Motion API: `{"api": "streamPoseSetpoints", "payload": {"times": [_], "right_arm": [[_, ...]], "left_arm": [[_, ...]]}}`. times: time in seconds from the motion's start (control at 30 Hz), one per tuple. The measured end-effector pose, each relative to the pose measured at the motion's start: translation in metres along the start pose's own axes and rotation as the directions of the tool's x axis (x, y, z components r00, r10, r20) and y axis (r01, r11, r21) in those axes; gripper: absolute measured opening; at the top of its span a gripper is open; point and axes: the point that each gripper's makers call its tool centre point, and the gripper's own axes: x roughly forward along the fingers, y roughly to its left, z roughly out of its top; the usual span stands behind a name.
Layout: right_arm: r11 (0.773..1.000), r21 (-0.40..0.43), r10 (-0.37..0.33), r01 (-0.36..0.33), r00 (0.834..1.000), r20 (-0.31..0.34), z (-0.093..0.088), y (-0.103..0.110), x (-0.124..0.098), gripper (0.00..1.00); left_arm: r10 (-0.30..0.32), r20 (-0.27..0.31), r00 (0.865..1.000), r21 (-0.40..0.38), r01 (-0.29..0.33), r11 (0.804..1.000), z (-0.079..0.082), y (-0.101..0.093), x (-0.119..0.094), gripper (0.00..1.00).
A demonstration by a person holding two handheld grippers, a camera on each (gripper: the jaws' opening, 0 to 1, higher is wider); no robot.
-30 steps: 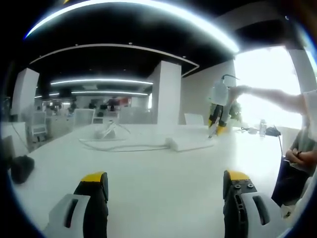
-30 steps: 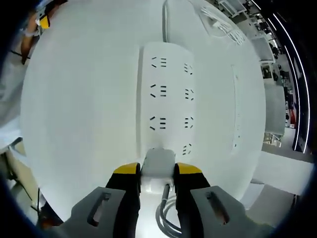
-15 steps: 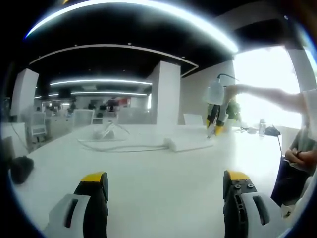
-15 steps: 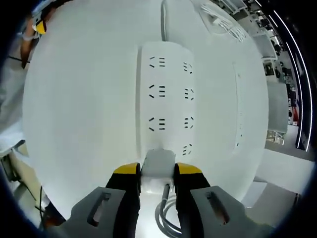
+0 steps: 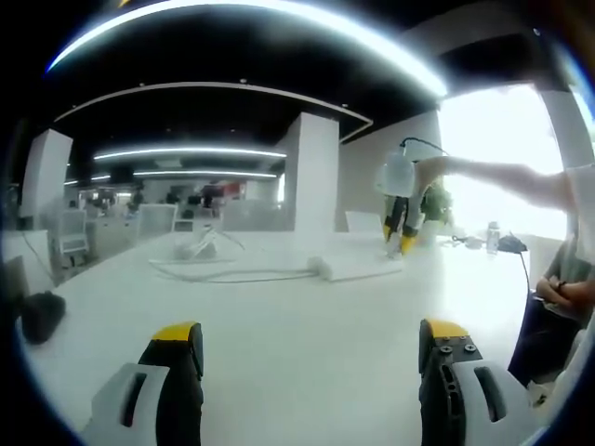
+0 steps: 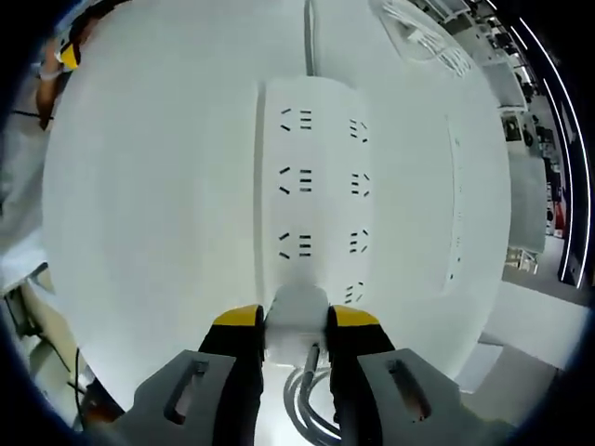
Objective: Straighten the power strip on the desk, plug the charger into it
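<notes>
Charger (image 6: 297, 321) sits clamped between right gripper (image 6: 296, 327) jaws, just above near end of strip (image 6: 316, 186), which lies straight mid-desk (image 6: 149, 186); risk: pins miss the slots or a skewed push shoves the strip, since nothing pins it. Left gripper (image 5: 311, 348) hangs wide open, holding nothing, well apart over bare desk. Plenty of room all round; desk edge near, by seated person (image 5: 562, 288), cord (image 6: 308, 37) runs off far end.

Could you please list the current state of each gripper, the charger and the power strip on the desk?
Right gripper: shut on the white square charger, above the strip's near end.
White square charger: held between the jaws, cable trailing back, not visibly seated in a socket.
Long white power strip: flat on the desk, visible sockets empty, cord attached at far end.
Left gripper: open, empty, above the white desk.
</notes>
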Motion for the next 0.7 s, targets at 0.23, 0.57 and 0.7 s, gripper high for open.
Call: {"api": "streamPoseSetpoints", "payload": {"times": [0.23, 0.57, 0.7], "right_arm": [[1.000, 0.009, -0.001, 0.001, 1.000, 0.019, 0.001, 0.001, 0.001, 0.24], [0.999, 0.041, 0.000, -0.004, 0.996, 0.093, 0.005, -0.003, 0.002, 0.24], [1.000, -0.002, -0.017, 0.018, 0.997, 0.077, 0.004, 0.001, 0.002, 0.25]], "left_arm": [[-0.005, -0.001, 1.000, -0.001, 0.005, 1.000, -0.001, -0.004, 0.003, 0.99], [-0.030, -0.020, 0.999, 0.005, 0.030, 1.000, -0.006, -0.016, 0.012, 0.99], [-0.036, -0.015, 0.999, 0.009, 0.036, 0.999, -0.004, -0.019, 0.013, 0.99]]}}
